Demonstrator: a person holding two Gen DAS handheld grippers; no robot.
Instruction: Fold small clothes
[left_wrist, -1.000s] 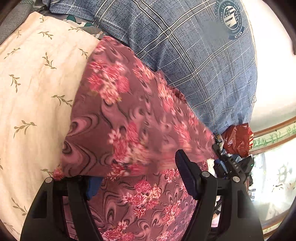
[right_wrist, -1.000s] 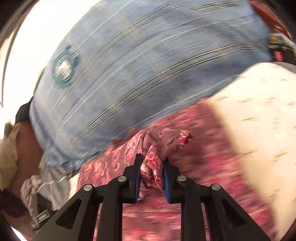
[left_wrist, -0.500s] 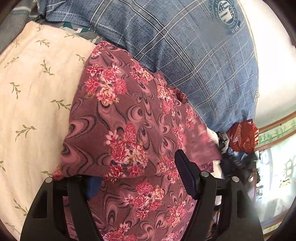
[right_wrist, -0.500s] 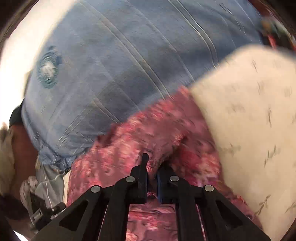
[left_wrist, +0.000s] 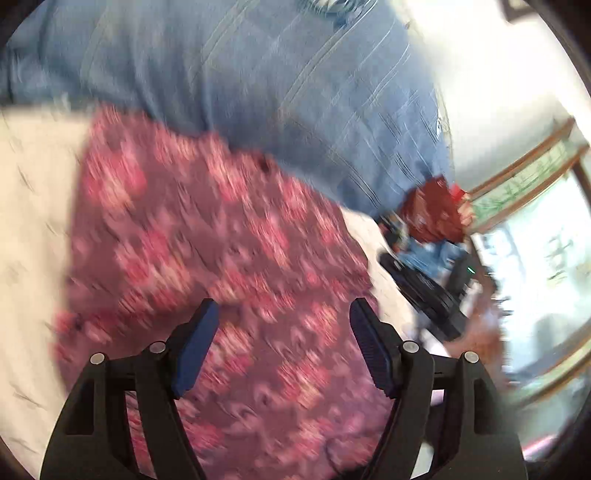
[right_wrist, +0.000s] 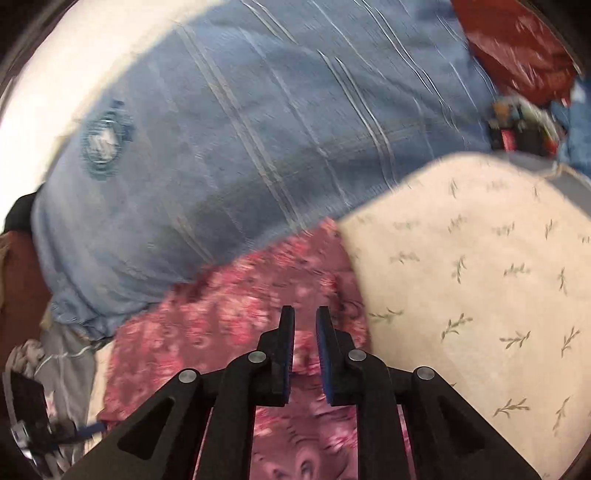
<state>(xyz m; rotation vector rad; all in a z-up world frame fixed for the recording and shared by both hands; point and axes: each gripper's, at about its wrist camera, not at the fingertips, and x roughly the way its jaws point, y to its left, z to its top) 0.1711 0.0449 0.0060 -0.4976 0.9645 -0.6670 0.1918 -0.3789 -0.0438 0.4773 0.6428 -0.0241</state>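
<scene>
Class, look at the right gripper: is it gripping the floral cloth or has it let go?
Let go. The right gripper shows a narrow empty gap between its pads, having just opened slightly, with the floral cloth lying below.

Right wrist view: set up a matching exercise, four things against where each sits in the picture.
Things:
1. floral cloth
2. blue checked fabric
3. cream leaf-print sheet
4. red bag

Places:
a. top right corner
b. right side
c. lower centre
d. upper middle, bearing a round badge

Pairs: 1-c, 2-d, 3-b, 4-a
</scene>
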